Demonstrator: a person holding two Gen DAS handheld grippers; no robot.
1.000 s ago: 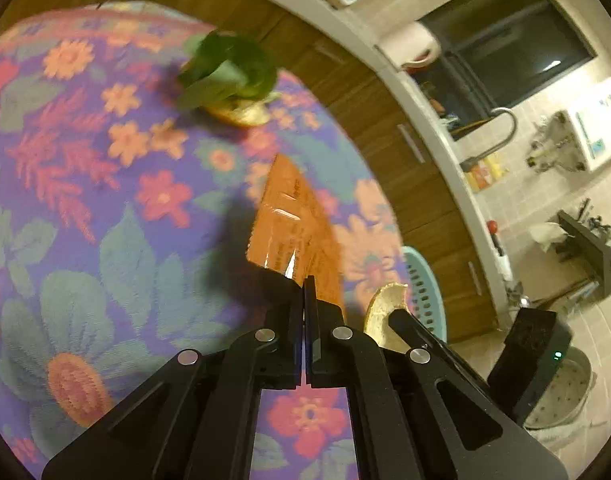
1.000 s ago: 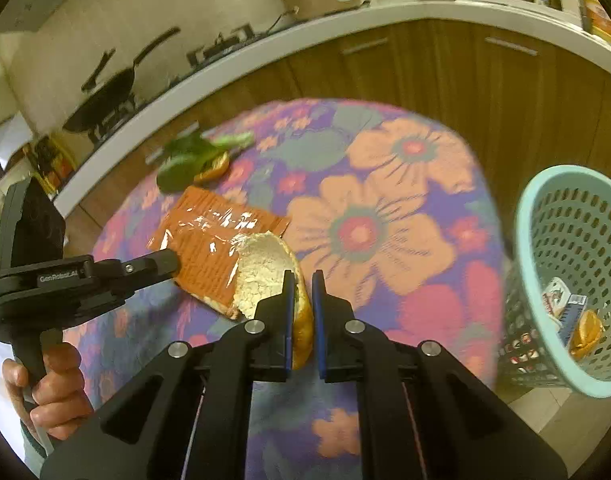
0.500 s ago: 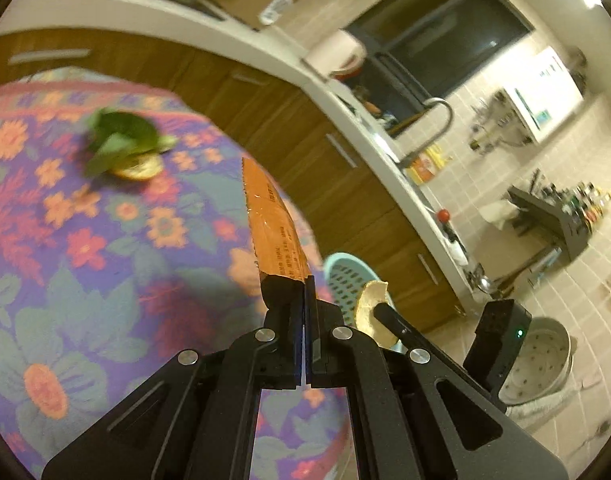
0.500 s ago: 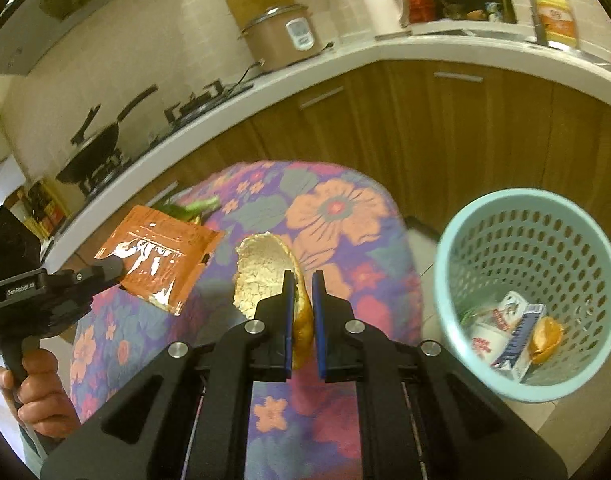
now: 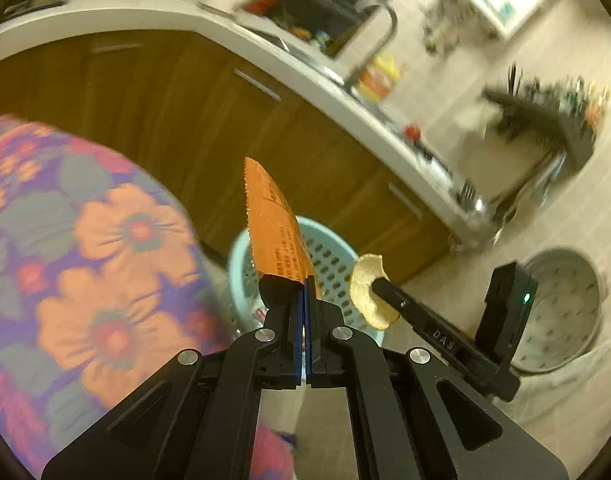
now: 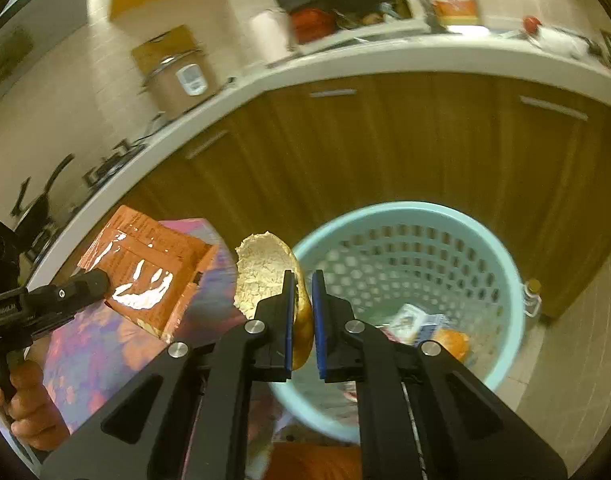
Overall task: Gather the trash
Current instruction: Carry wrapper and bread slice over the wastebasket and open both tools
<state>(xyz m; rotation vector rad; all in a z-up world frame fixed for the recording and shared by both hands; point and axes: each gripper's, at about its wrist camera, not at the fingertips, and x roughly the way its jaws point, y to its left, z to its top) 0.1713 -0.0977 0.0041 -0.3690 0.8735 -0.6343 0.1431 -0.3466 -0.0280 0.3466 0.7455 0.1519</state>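
My left gripper (image 5: pixel 304 292) is shut on an orange foil wrapper (image 5: pixel 275 224), held in the air in front of the light blue perforated bin (image 5: pixel 333 264). The wrapper also shows in the right wrist view (image 6: pixel 145 272), left of the bin. My right gripper (image 6: pixel 303 292) is shut on a piece of fruit peel (image 6: pixel 265 276), pale inside and orange outside, held above the near left rim of the bin (image 6: pixel 409 216). The peel also shows in the left wrist view (image 5: pixel 369 292). The bin holds a small carton (image 6: pixel 413 320) and an orange peel (image 6: pixel 451 342).
The table with the purple floral cloth (image 5: pixel 85 260) lies to the left of the bin. Wooden cabinets under a white counter (image 6: pixel 385 128) stand behind the bin. A white pot (image 5: pixel 561 312) sits on the tiled floor to the right.
Both grippers have lifted off the table and swung right toward the bin, carrying the wrapper and the peel. The bin now looms larger and closer under the right gripper.
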